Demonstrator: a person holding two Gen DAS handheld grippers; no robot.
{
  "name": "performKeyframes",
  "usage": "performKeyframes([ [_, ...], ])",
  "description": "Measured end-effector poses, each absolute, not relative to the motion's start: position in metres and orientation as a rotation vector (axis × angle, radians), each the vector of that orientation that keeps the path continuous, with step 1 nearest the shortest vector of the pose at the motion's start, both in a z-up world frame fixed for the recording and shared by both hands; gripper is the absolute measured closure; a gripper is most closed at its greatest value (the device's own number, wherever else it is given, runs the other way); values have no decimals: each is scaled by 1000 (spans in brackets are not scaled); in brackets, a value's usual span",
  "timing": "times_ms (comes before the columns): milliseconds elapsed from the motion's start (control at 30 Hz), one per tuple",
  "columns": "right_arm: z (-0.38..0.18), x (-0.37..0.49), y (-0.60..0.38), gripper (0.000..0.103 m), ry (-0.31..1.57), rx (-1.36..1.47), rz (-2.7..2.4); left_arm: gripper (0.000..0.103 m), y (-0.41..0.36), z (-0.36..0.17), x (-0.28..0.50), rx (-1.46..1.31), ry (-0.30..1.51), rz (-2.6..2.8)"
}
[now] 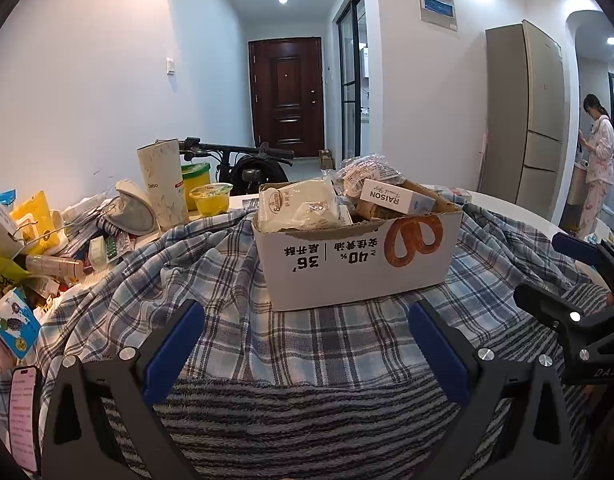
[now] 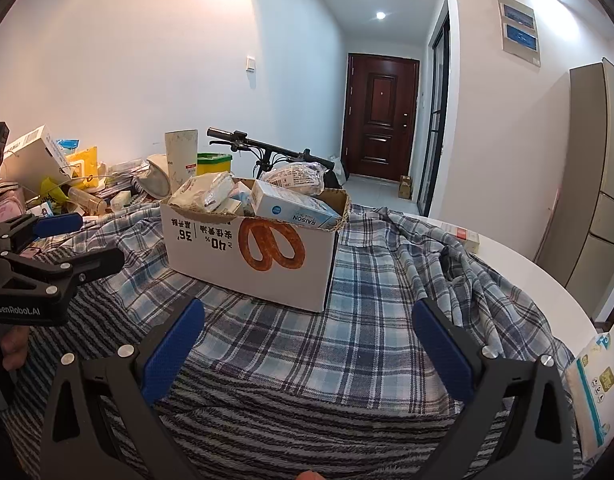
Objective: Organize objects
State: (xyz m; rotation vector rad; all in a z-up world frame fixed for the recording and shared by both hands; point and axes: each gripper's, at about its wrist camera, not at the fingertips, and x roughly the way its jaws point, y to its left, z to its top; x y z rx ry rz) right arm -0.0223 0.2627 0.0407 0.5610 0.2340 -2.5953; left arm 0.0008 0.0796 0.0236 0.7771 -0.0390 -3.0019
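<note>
A white cardboard box (image 1: 359, 264) with a pretzel print stands on a plaid cloth (image 1: 307, 340), filled with food packs, among them a white bag (image 1: 299, 204) and a RAISON carton (image 1: 395, 198). It also shows in the right wrist view (image 2: 251, 256). My left gripper (image 1: 307, 320) is open and empty, just in front of the box. My right gripper (image 2: 307, 320) is open and empty, in front of the box and slightly to its right. Each gripper appears in the other's view: the right one (image 1: 579, 280) and the left one (image 2: 67, 240).
A pile of clutter (image 1: 59, 232) lies at the left: a tall white cup (image 1: 163, 184), yellow tubs (image 1: 209, 196), packets, a phone (image 1: 23, 412). A bicycle (image 2: 267, 156) stands behind the table. A small box (image 2: 465, 237) and a white pack (image 2: 599, 384) lie at the right. A person (image 1: 599, 164) stands far right.
</note>
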Motion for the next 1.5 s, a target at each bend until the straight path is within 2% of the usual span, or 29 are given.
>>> performKeyframes([
  [1500, 40, -22, 261, 0, 240, 560, -2595, 0, 81, 25, 2, 768, -51, -3004],
])
